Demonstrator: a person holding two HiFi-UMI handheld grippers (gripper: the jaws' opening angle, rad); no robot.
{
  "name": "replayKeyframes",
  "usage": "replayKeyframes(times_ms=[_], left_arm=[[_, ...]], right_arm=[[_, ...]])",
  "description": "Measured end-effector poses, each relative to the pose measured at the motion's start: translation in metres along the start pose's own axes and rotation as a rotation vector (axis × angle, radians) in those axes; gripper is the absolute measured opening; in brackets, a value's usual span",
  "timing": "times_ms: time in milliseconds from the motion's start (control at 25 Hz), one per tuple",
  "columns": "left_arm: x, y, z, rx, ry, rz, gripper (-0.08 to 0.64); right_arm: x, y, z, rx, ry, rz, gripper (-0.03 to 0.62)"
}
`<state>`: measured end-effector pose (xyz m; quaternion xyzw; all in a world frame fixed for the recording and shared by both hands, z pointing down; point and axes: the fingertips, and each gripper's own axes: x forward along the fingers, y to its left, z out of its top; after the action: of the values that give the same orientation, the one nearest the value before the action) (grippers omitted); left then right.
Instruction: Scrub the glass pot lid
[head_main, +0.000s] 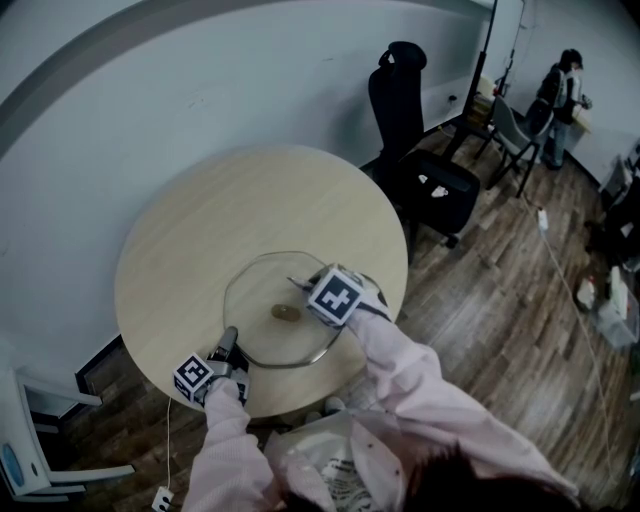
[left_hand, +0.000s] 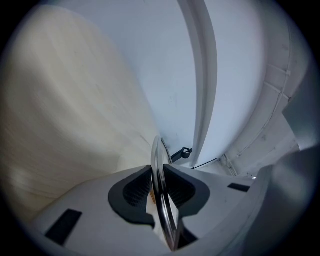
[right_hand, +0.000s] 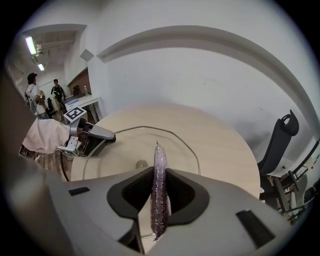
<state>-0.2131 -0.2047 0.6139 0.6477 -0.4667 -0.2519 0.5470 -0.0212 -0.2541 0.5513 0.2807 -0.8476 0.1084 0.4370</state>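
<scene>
Left claw (left_hand: 159, 175) grips lid (head_main: 258, 295) rim (right claw (right_hand: 159, 175) pinches scrubber (right_hand: 160, 157)).

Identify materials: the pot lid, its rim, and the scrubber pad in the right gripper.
The lid: clear glass; the table shows through it. The rim: polished metal band, probably steel, with mirror-like streaks. The scrubber: thin purplish pad, glittery, likely metallic-thread cloth; can't tell exactly.
</scene>
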Motion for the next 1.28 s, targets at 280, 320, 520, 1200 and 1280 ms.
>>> replayKeyframes(times_ms=[280,320,520,1200,1280], left_arm=[[-0.001,-0.002,-0.001,-0.001,0.003,0.001,0.069],[-0.001,-0.001,-0.001,0.002,0.004,0.0,0.069],[-0.002,0.001,0.0,0.01,0.005,0.008,0.069],[0.0,0.0,0.0,0.017,0.009,0.007,0.069],[0.001,0.0,0.0,0.018,0.013,0.008,0.069]], right_arm=[[0.001,0.006,-0.004,-0.005,0.017,0.0,0.087],[0.002,0.008,-0.005,-0.004,0.016,0.002,0.087],[0.002,0.013,-0.005,-0.001,0.022,0.007,0.087],[0.003,0.029,-0.011,0.032,0.048,0.007,0.087],[0.003,0.031,-0.013,0.042,0.058,0.007,0.087]])
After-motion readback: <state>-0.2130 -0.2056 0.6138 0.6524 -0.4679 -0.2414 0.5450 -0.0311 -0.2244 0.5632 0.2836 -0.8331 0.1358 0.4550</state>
